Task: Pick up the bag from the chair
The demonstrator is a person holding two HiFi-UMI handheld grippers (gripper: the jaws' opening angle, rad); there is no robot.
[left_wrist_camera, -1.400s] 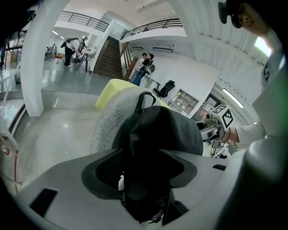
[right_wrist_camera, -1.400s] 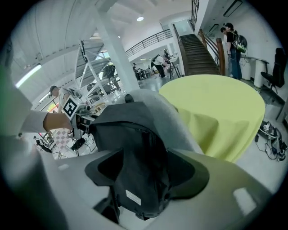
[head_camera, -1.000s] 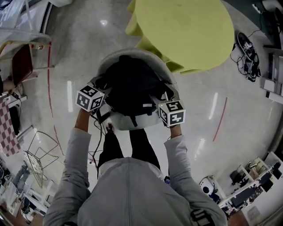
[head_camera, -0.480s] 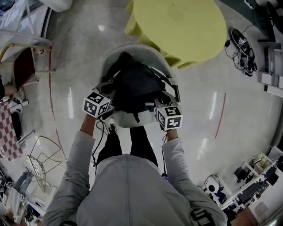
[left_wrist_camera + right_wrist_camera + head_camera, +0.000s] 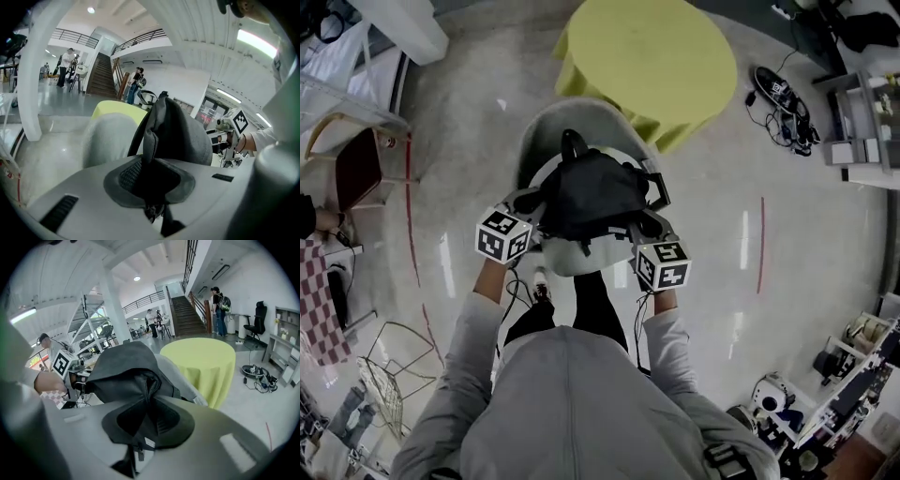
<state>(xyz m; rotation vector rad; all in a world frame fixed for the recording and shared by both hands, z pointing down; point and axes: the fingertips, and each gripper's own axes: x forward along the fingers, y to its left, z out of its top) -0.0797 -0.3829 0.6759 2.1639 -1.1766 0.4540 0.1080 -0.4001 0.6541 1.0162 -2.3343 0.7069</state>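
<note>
The black bag (image 5: 591,192) is held up between my two grippers, over the pale grey chair (image 5: 551,131), whose seat shows just below it. My left gripper (image 5: 528,202) is shut on the bag's left side; its fabric (image 5: 154,140) is pinched between the jaws. My right gripper (image 5: 639,225) is shut on the right side, with folded fabric (image 5: 140,380) and a zip pull caught in its jaws. A top handle sticks up at the bag's far end. Across the bag each gripper view shows the other gripper's marker cube: the right gripper (image 5: 233,124) and the left gripper (image 5: 63,363).
A round table with a yellow-green cloth (image 5: 647,61) stands just beyond the chair. A dark red chair (image 5: 356,164) and a wire rack (image 5: 394,375) are at the left. Shoes and cables (image 5: 783,98) lie on the floor at the right. People stand far off by the stairs (image 5: 218,305).
The bag has come up off the chair seat between both grippers, and more of the seat shows under it. The head camera has risen and pulled back from the chair.
</note>
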